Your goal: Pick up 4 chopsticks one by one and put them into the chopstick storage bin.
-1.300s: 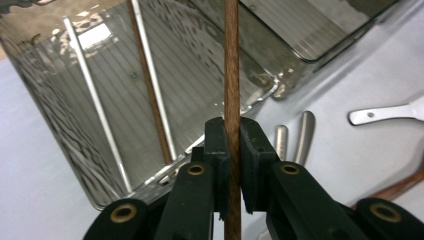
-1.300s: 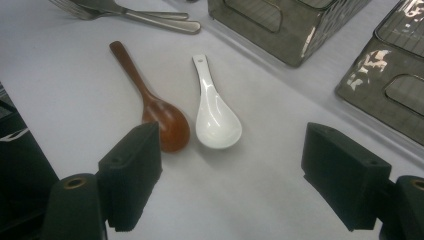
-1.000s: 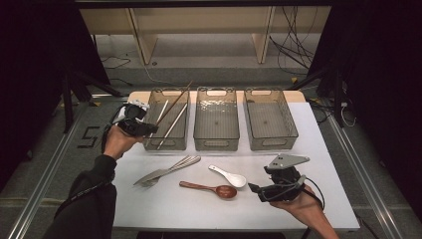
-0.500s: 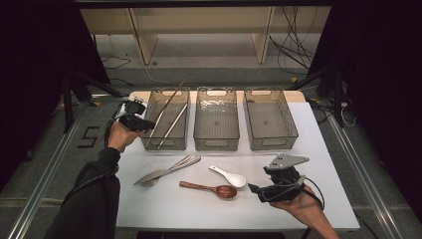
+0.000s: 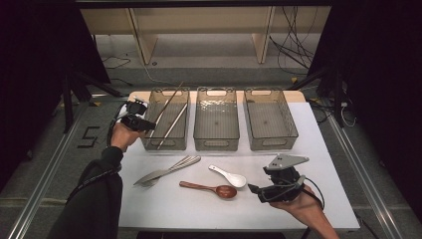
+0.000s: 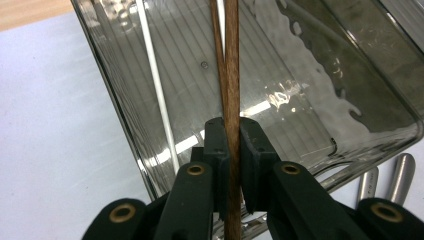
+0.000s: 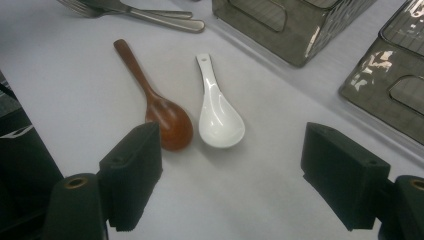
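- Lowering brown chopstick [image 6: 231, 75] into left bin [image 5: 149, 133], left claw [image 5: 147, 125] clamping it.
- Holding right claw [image 7: 227, 182] wide near the spoons.
- Needing release next, over bin.

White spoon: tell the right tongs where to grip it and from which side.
Grip the white spoon by its narrow handle, coming straight down from above. It lies flat, bowl up, beside the wooden spoon; the slim handle fits between the open right tongs, whereas the wide bowl sits close to the wooden one.
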A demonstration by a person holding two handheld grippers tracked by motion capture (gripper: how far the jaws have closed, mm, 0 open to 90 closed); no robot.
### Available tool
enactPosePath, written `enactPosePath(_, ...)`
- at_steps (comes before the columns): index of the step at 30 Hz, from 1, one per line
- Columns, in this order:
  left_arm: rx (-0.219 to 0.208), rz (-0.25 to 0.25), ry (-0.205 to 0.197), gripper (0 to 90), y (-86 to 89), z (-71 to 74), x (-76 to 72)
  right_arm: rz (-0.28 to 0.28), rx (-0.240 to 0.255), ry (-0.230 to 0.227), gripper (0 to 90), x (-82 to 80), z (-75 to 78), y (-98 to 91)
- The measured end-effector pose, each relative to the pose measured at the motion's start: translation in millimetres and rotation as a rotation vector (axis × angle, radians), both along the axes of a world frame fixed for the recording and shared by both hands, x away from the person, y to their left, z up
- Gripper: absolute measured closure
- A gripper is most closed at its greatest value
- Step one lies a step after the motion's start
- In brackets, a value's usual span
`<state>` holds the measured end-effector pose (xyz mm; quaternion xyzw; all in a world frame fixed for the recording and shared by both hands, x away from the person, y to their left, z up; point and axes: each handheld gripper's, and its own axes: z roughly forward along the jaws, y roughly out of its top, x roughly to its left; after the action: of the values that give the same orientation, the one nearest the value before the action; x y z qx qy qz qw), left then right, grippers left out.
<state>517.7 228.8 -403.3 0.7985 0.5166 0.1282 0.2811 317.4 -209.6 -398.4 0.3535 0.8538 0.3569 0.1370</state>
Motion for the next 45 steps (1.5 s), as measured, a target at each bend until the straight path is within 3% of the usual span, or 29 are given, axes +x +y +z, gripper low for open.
enactPosePath(5,-0.021,0.023,-0.016,78.2,2.0,-1.9,0.6,0.003,-0.002,0.002,25.3,-0.2,-0.1,0.4)
enactPosePath(7,-0.032,0.018,-0.008,66.4,0.7,-0.6,0.0,0.003,-0.001,0.003,25.4,-0.1,0.0,0.4)
enactPosePath(10,-0.041,0.008,-0.013,57.3,-1.8,3.7,-3.2,0.003,-0.001,0.003,25.4,-0.2,-0.1,0.4)
enactPosePath(18,-0.095,-0.084,-0.056,37.1,-11.7,23.9,-27.1,0.003,0.001,0.002,25.4,-0.4,0.4,0.4)
enactPosePath(27,-0.102,-0.210,-0.086,28.5,-22.0,31.2,-58.6,0.006,0.001,-0.002,25.4,-0.6,0.4,1.0)
enactPosePath(35,-0.070,-0.275,-0.086,25.2,-31.4,26.2,-74.8,0.008,-0.003,-0.004,25.5,-0.7,0.2,0.8)
enactPosePath(45,-0.058,-0.347,-0.087,22.7,-42.9,18.4,-93.6,0.015,-0.006,-0.004,25.5,-1.2,-0.4,2.2)
